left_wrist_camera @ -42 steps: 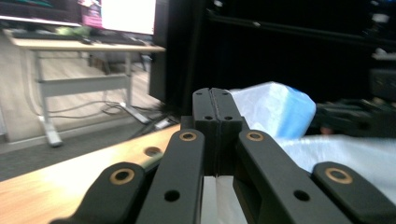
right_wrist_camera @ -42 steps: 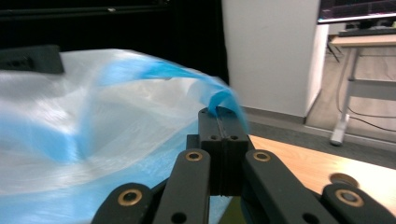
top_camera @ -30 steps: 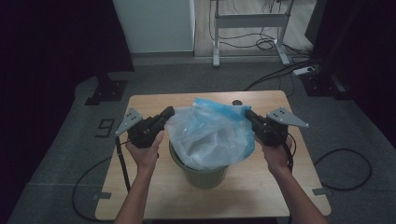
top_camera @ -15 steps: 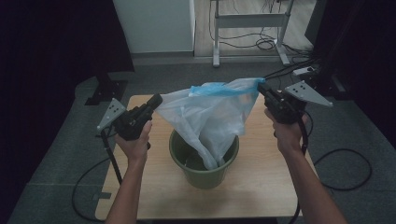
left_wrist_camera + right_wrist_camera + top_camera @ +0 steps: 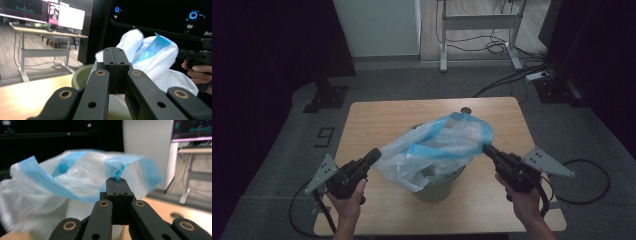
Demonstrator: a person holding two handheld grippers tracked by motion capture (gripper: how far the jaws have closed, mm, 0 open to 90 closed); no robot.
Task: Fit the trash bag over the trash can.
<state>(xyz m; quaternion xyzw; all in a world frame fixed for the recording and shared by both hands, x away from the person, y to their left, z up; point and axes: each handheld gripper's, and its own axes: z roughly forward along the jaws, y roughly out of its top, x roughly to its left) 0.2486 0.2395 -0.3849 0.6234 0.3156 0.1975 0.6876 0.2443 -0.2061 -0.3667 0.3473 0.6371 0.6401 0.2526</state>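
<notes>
— Where do we have the bag?

— We hold the translucent plastic bag (image 5: 437, 150), white with a blue rim band, stretched above the green bin (image 5: 439, 187), which stands near the middle of the wooden table (image 5: 377, 120). Its lower part hangs into the bin.

— And our grippers?

— Our left gripper (image 5: 373, 156) has its jaws pressed together on the bag's left edge; in the left gripper view the film bulges just behind the closed tips. Our right gripper (image 5: 486, 149) is clamped on the blue rim at the right side. In the right gripper view, a pinched twist of blue film sits at the jaw tips.
</notes>
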